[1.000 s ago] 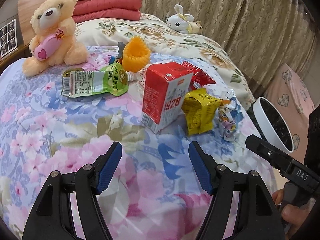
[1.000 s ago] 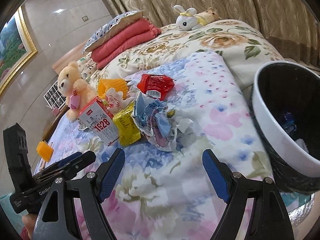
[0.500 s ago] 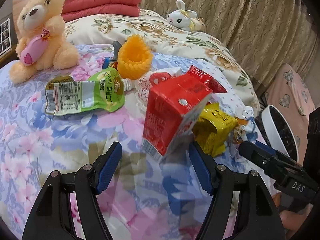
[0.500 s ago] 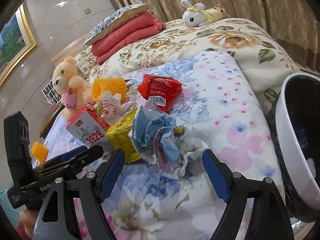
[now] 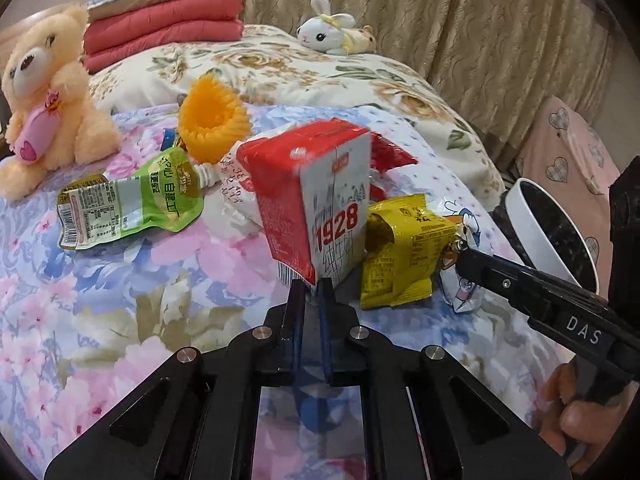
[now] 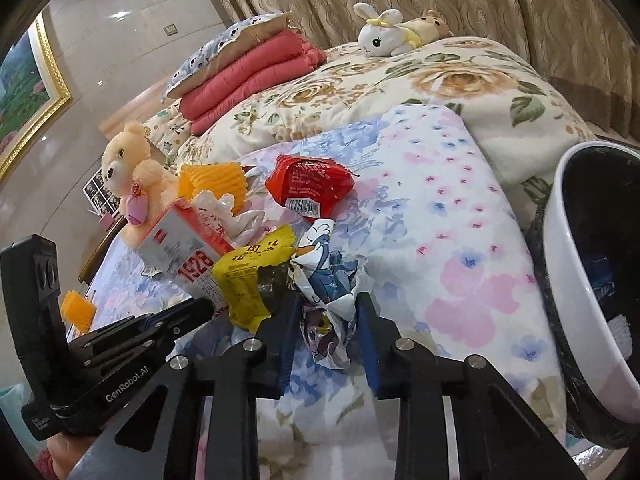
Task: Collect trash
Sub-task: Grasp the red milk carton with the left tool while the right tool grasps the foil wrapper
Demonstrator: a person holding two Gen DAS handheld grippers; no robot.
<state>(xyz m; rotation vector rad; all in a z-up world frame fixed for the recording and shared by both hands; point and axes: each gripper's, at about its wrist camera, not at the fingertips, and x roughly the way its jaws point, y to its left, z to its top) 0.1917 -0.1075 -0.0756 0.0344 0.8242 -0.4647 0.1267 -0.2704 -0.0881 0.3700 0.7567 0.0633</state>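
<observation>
On the flowered bedspread (image 5: 100, 300) lies a heap of trash. My left gripper (image 5: 312, 286) is shut on the bottom corner of the red and white milk carton (image 5: 320, 200), which stands tilted on that corner. In the right wrist view, my right gripper (image 6: 328, 298) has its jaws closing on a crumpled blue and white cartoon wrapper (image 6: 328, 276), and both pads touch it. Between carton and wrapper lies a yellow packet (image 5: 400, 256). A red packet (image 6: 308, 186) lies behind them. Further left are a green pouch (image 5: 128, 200) and an orange foam net (image 5: 212, 124).
A white bin (image 6: 580, 280) with a black liner stands by the bed's right edge, with some trash inside. A teddy bear (image 5: 40, 112) sits at the left. Folded red quilts (image 5: 160, 20) and a rabbit plush (image 5: 328, 26) lie at the back, before a curtain.
Both grippers moved in on the heap and closed: the left on the carton's corner, the right on the crumpled wrapper. The carton has tipped and turned.
</observation>
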